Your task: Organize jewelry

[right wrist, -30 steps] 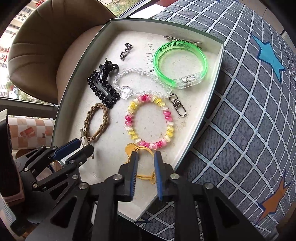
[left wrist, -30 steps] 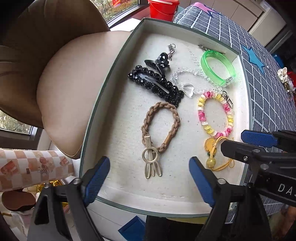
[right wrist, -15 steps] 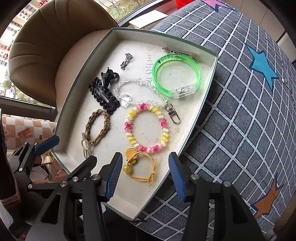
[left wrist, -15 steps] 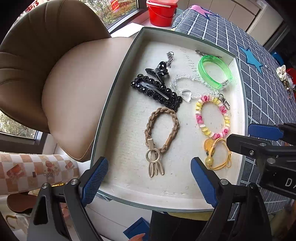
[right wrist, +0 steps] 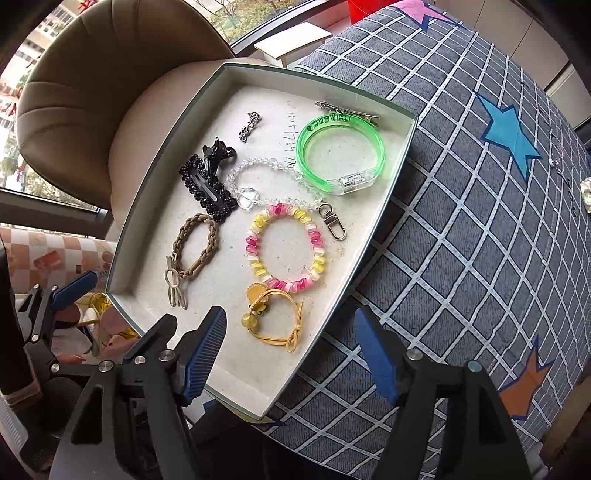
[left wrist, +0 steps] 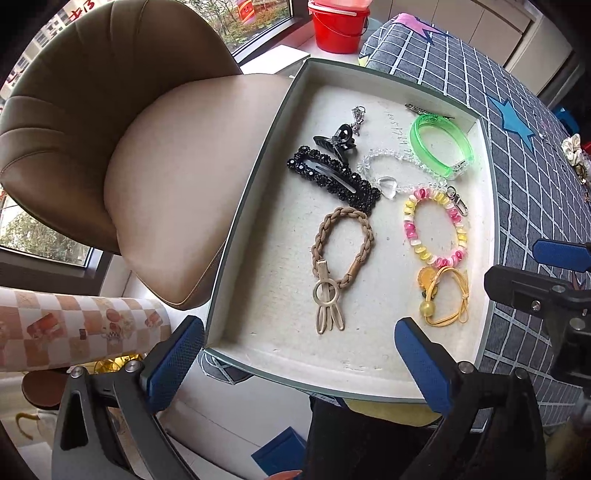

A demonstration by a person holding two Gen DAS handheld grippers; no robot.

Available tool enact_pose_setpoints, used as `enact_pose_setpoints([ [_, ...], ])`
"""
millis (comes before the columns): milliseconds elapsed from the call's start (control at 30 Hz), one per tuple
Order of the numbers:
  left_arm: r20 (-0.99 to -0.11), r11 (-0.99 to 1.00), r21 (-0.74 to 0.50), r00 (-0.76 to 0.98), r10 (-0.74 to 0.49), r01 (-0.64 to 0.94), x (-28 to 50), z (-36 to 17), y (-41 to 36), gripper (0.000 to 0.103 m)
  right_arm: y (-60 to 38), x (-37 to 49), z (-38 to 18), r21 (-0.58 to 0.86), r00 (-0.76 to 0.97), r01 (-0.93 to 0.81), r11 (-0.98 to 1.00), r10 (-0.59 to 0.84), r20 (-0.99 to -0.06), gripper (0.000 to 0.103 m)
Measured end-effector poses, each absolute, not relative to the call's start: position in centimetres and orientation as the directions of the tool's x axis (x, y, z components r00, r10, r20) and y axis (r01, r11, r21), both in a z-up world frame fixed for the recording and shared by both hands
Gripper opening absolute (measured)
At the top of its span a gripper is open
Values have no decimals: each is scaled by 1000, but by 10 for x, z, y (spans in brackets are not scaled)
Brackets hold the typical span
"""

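Observation:
A shallow box (left wrist: 258,173) (right wrist: 391,192) holds jewelry: a yellow hair tie (left wrist: 445,295) (right wrist: 275,317), a pink-and-yellow bead bracelet (left wrist: 436,230) (right wrist: 286,247), a braided tan hair tie (left wrist: 341,254) (right wrist: 195,251), a black beaded clip (left wrist: 332,179) (right wrist: 207,188), a clear bead chain (left wrist: 399,173), and a green bangle (left wrist: 441,146) (right wrist: 341,155). My left gripper (left wrist: 299,362) is open and empty at the box's near edge. My right gripper (right wrist: 290,350) is open and empty just above the yellow hair tie.
The box lies on a table with a grey checked cloth (right wrist: 480,221) and overhangs its edge. A brown chair (left wrist: 110,147) stands left of the box. More small items (left wrist: 574,155) lie far right on the cloth. A red bucket (left wrist: 340,26) sits behind.
My right gripper has opened from nearly shut around the yellow hair tie, left it lying in the box, and pulled back. My left gripper has also drawn back.

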State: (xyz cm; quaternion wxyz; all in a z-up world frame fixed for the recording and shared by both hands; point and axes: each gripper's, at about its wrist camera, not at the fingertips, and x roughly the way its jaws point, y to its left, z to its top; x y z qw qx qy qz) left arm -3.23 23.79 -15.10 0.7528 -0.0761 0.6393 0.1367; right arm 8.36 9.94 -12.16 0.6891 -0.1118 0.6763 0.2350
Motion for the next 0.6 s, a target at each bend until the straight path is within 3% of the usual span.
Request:
enact_pose_setpoints([
  [533, -975, 948, 72, 178, 132, -309, -45, -90, 238, 103, 99, 76, -80, 94, 59, -512, 854, 144, -988, 83],
  [567, -974, 949, 75, 183, 136, -307, -45, -85, 238, 103, 99, 75, -75, 91, 65, -513, 853, 144, -987, 85],
  [600, -972, 949, 75, 189, 137, -306, -45, -80, 236, 103, 99, 75, -71, 85, 71, -516, 852, 142, -987, 95],
])
